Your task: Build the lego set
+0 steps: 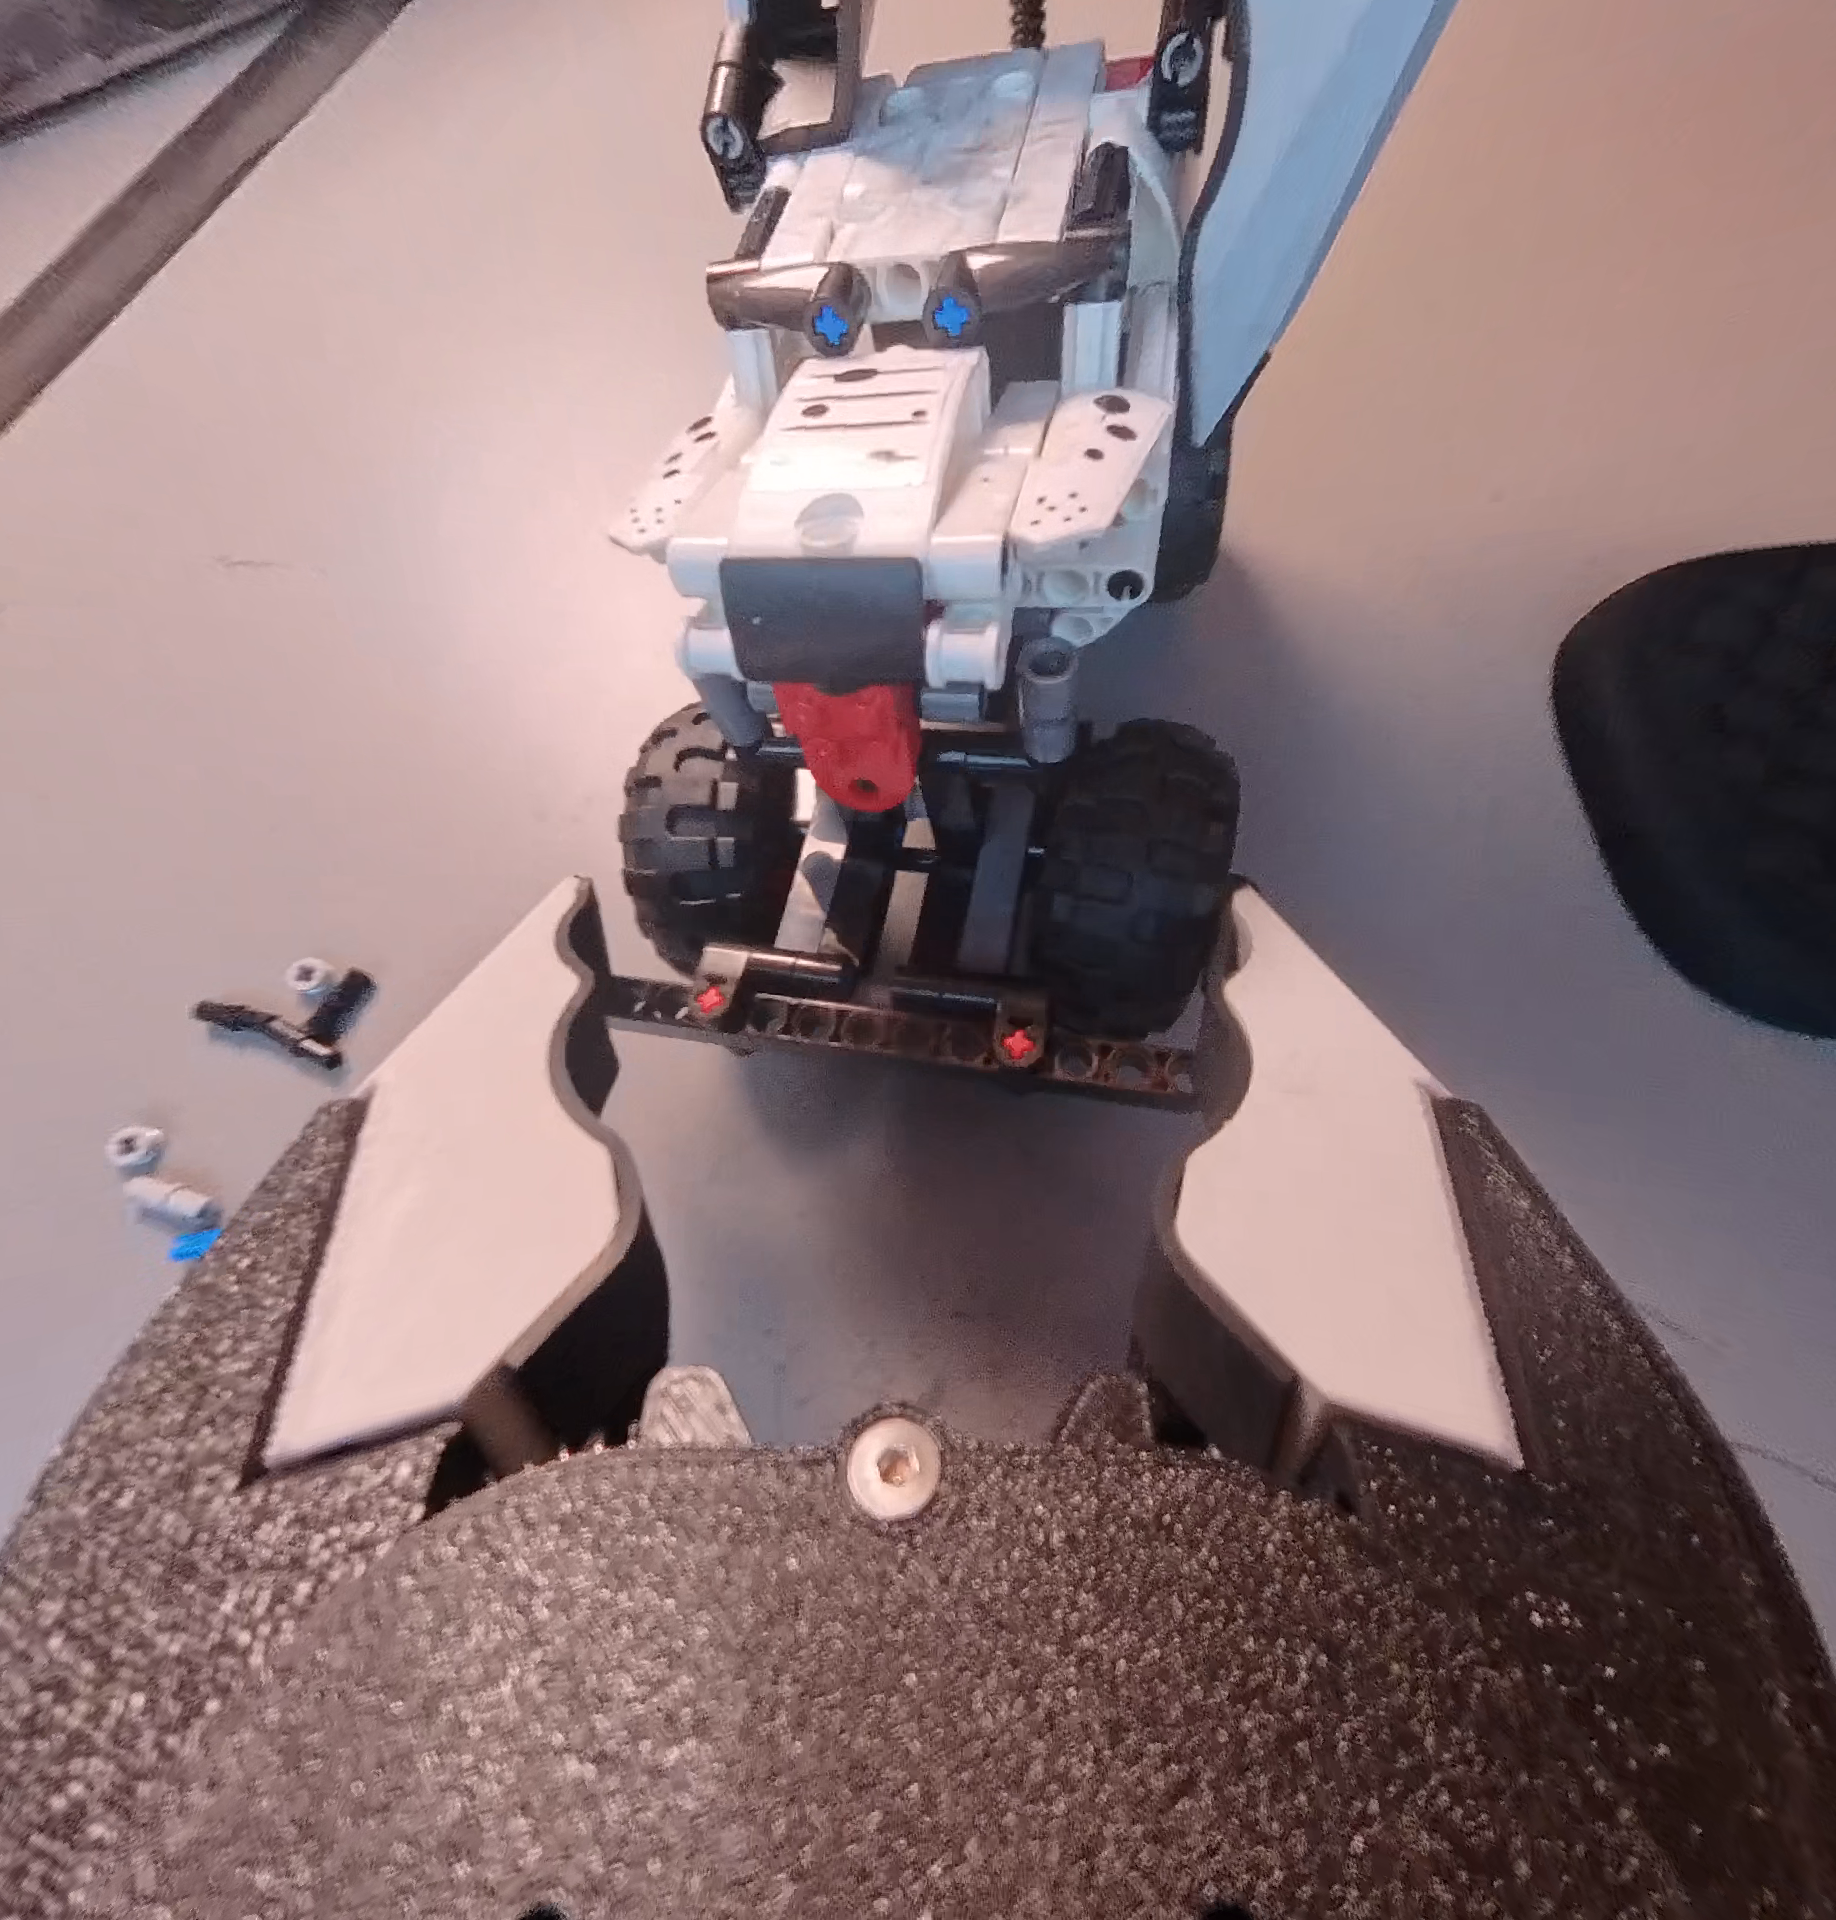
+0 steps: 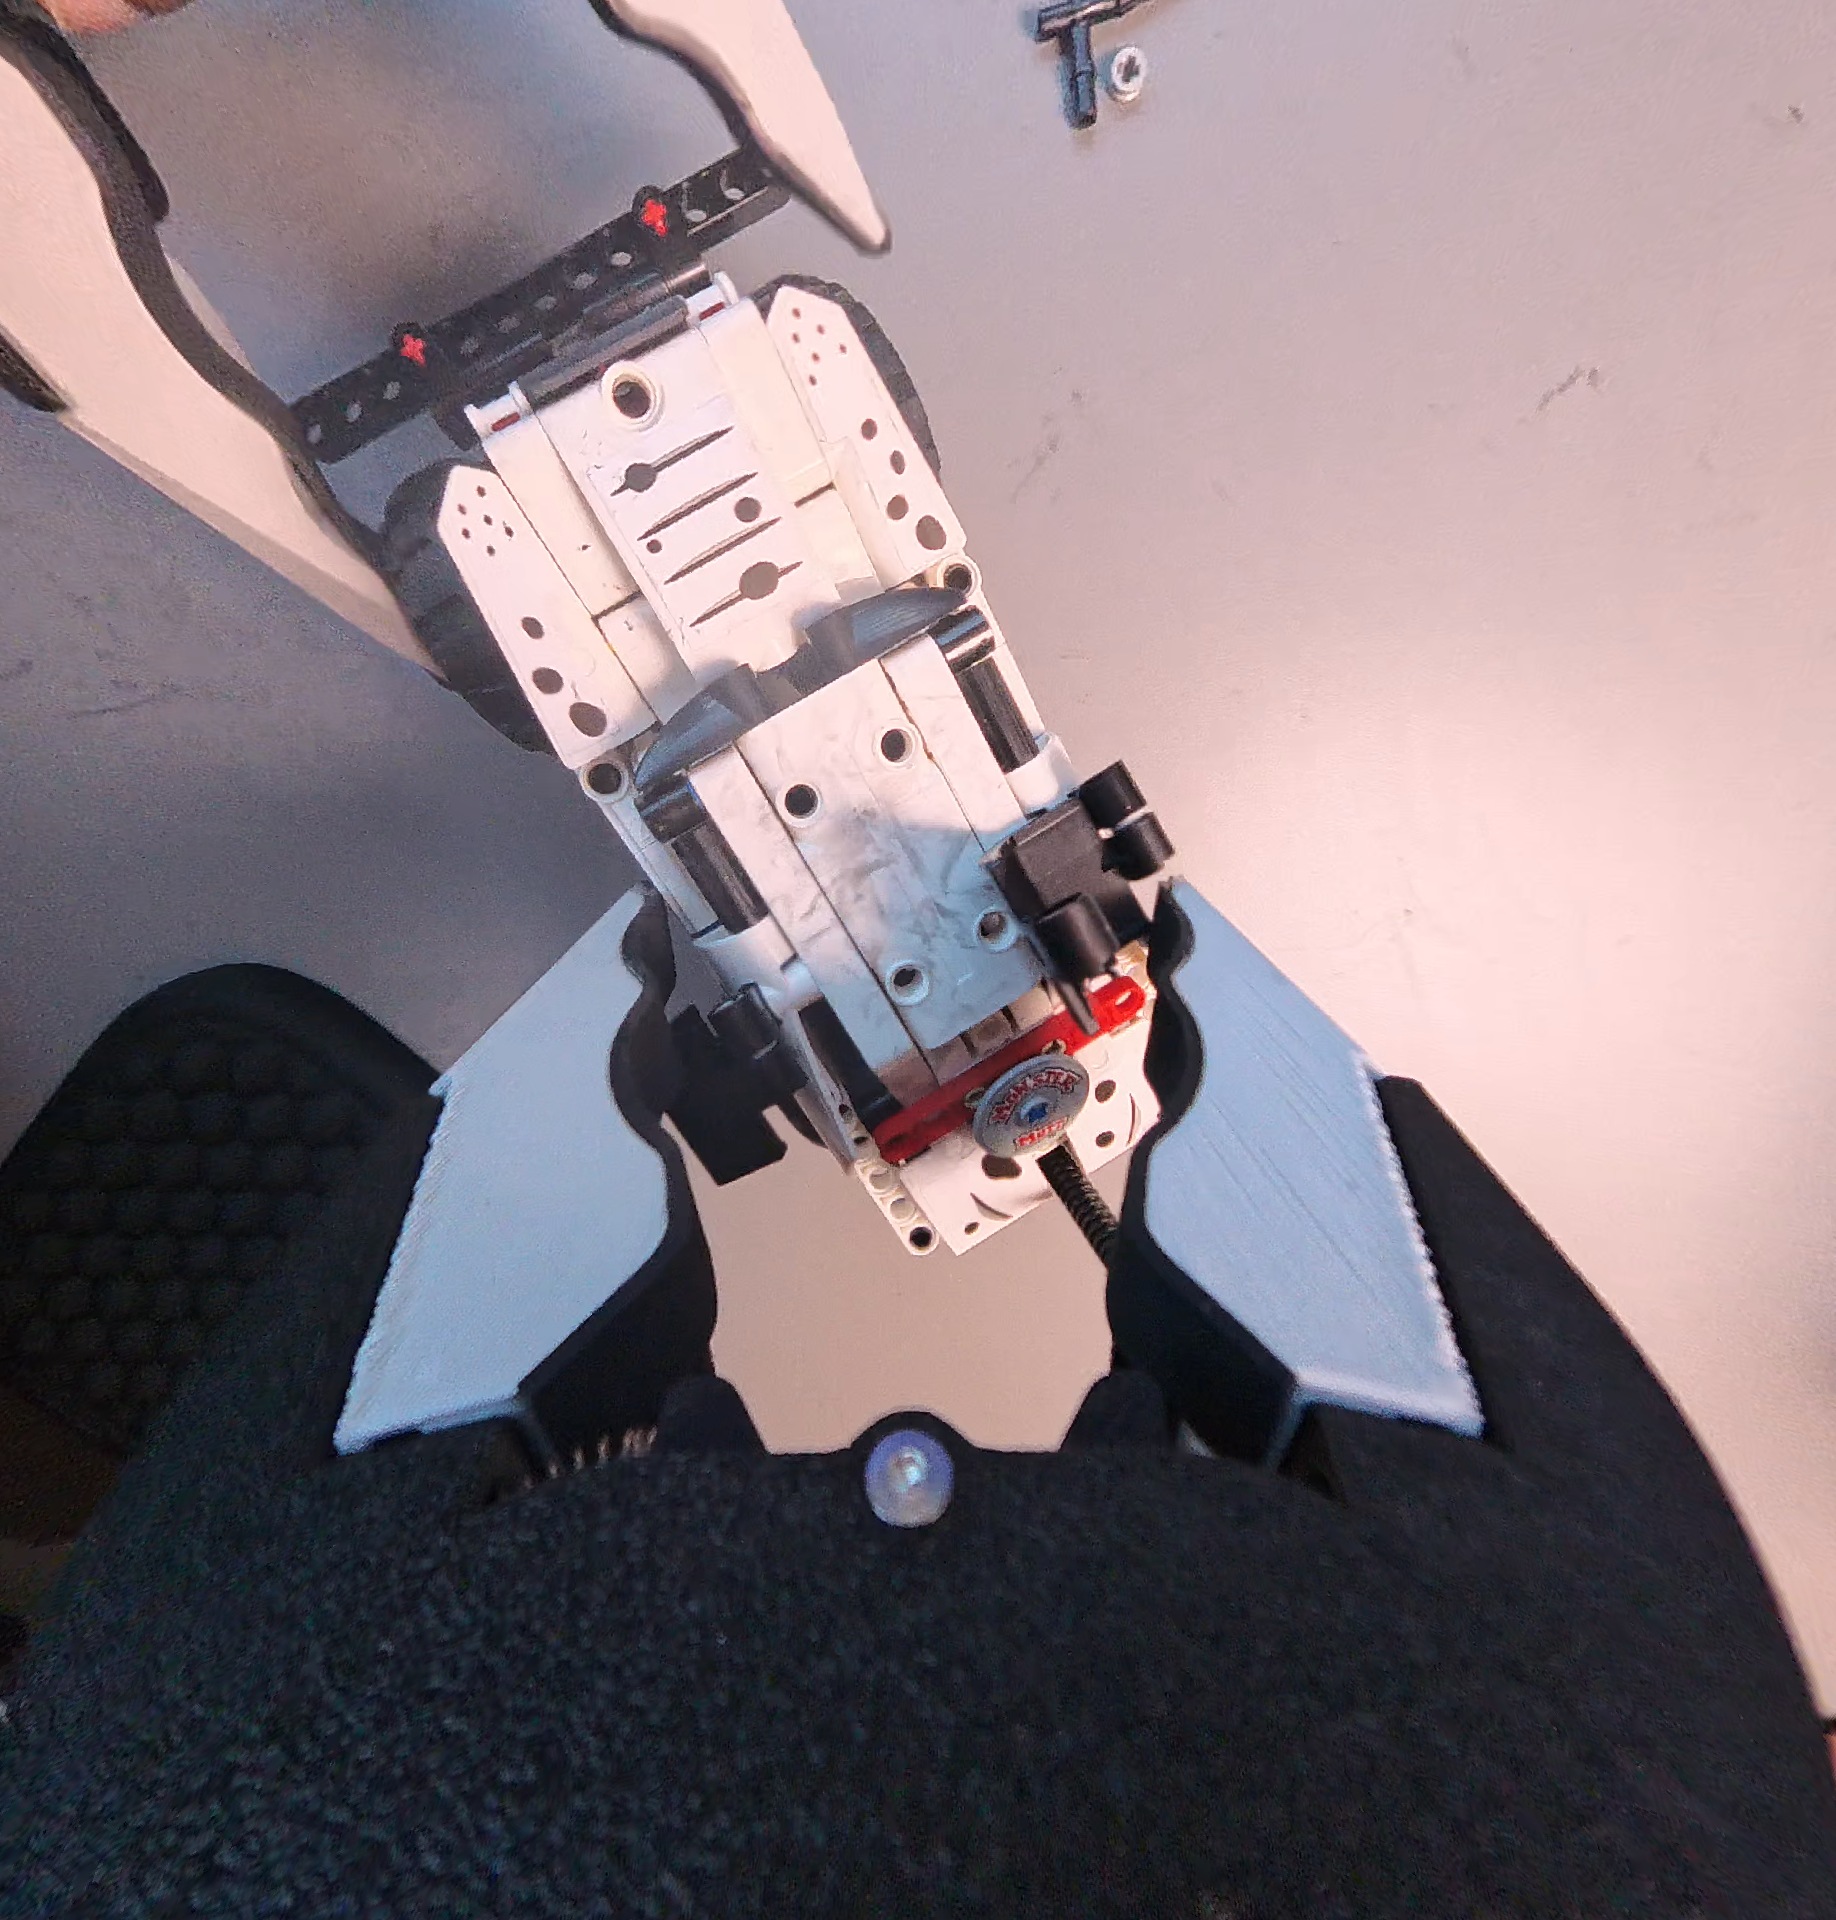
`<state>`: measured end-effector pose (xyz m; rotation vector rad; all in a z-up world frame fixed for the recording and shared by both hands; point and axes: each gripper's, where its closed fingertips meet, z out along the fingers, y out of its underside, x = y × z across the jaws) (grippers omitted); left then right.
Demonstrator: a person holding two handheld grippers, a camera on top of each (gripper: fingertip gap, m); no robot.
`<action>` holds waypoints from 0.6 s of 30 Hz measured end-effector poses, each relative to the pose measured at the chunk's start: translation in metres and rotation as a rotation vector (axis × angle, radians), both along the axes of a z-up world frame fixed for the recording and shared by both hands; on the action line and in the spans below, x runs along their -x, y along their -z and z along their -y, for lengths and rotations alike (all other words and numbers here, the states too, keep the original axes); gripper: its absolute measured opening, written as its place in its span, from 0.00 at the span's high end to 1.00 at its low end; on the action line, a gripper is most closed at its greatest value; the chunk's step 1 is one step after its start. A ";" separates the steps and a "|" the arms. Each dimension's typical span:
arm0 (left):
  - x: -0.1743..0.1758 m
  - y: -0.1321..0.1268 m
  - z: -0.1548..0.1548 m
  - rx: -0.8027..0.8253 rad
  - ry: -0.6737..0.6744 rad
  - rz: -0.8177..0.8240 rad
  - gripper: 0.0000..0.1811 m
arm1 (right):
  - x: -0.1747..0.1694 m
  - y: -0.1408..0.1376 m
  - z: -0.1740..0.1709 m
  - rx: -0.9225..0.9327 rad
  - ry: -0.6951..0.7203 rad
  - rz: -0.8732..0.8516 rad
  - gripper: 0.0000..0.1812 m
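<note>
A white Lego truck (image 1: 893, 457) with black spots, blue pins, a red tongue piece (image 1: 852, 743) and black tyres stands on the pale table. A long black holed beam (image 1: 893, 1029) with two red pins spans its front. My left gripper (image 1: 911, 891) is closed on the two ends of this beam. The truck also shows from above in the right wrist view (image 2: 789, 727), where my right gripper (image 2: 903, 899) clamps its rear sides near a red beam and a grey disc. The left gripper's fingers (image 2: 166, 416) show at the top, on the black beam (image 2: 540, 301).
Loose small parts lie left of the left gripper: black pins and a grey bush (image 1: 301, 1013), grey bushes (image 1: 155, 1184) and a blue pin (image 1: 192, 1245). A black textured pad (image 1: 1745, 779) lies to the right. It also shows in the right wrist view (image 2: 166, 1195). Between my left fingertips and the grey bush (image 1: 301, 1013) there is roughly 8 cm.
</note>
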<state>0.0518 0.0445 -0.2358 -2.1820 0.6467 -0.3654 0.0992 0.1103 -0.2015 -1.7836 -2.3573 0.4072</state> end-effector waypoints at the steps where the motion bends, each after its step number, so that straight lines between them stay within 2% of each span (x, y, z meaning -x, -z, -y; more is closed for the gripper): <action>1: -0.003 -0.001 -0.001 0.015 0.000 0.044 0.41 | 0.000 0.001 -0.002 0.009 0.010 -0.018 0.50; 4: -0.001 -0.005 -0.005 0.019 -0.047 0.111 0.42 | 0.003 0.004 -0.005 0.037 0.053 -0.066 0.48; 7: 0.000 -0.006 -0.005 -0.007 -0.076 0.096 0.44 | 0.004 0.005 -0.005 0.006 0.069 -0.086 0.48; 14: -0.002 -0.002 0.005 -0.079 -0.009 0.027 0.43 | 0.003 0.001 0.002 -0.095 0.038 -0.180 0.48; 18: 0.007 -0.021 0.021 -0.143 -0.009 0.088 0.44 | -0.003 -0.002 0.004 -0.177 0.069 -0.232 0.48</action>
